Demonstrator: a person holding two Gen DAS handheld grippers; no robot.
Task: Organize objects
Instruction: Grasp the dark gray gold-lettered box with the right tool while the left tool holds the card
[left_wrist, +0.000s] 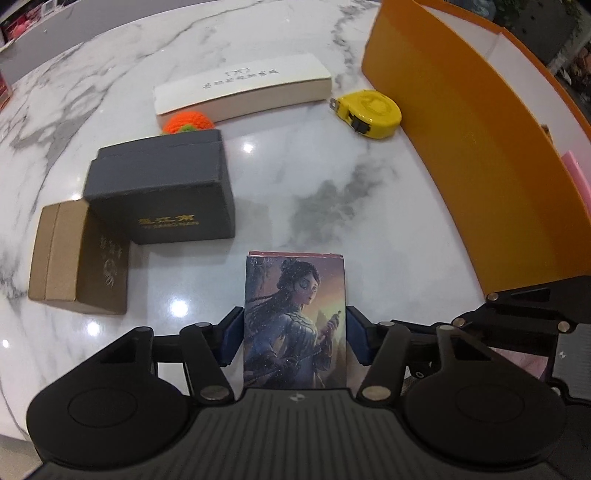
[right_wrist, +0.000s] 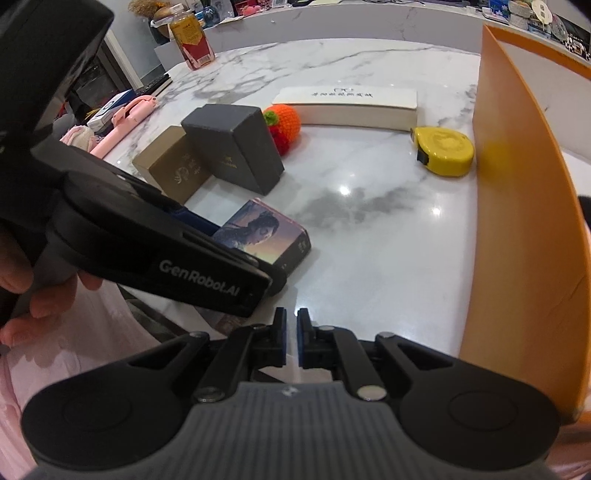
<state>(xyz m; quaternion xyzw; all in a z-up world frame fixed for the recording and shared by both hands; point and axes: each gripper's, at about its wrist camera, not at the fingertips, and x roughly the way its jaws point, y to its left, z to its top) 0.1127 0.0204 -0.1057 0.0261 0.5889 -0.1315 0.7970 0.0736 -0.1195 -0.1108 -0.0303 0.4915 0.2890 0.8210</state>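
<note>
White marble table (left_wrist: 295, 177) with grey veining, glossy enough to mirror the ceiling lights, carries every object. Orange storage box (left_wrist: 461, 140) — a tall, smooth-walled carton with a white interior — stands along the table's right side; a pink item (left_wrist: 574, 173) shows just over its wall, the rest of the contents hidden. Long cream carton (left_wrist: 243, 86), flat and rectangular with a line of printed characters on its lid, lies at the far side. Dark grey box (left_wrist: 162, 188), matte with gold lettering, stands near the left, touching a kraft-brown cardboard box (left_wrist: 79, 258) with a pale stamped emblem. Illustrated card box (left_wrist: 295, 317), a small glossy pack printed with a dark-haired figure, lies flat on the marble between the pads of the left gripper (left_wrist: 295, 332); its blue-padded jaws sit against the pack's two long sides, clamped on it. Yellow tape measure (left_wrist: 371, 114), rounded plastic with a black lock tab, rests just beside the orange wall. Orange crocheted ball (right_wrist: 284, 120) — knitted, with green and red parts — sits between the grey box and the cream carton. Right gripper (right_wrist: 291, 336) hovers near the table's front edge, its jaws almost together with only a narrow gap, holding nothing, the card box well ahead and left of it.
</note>
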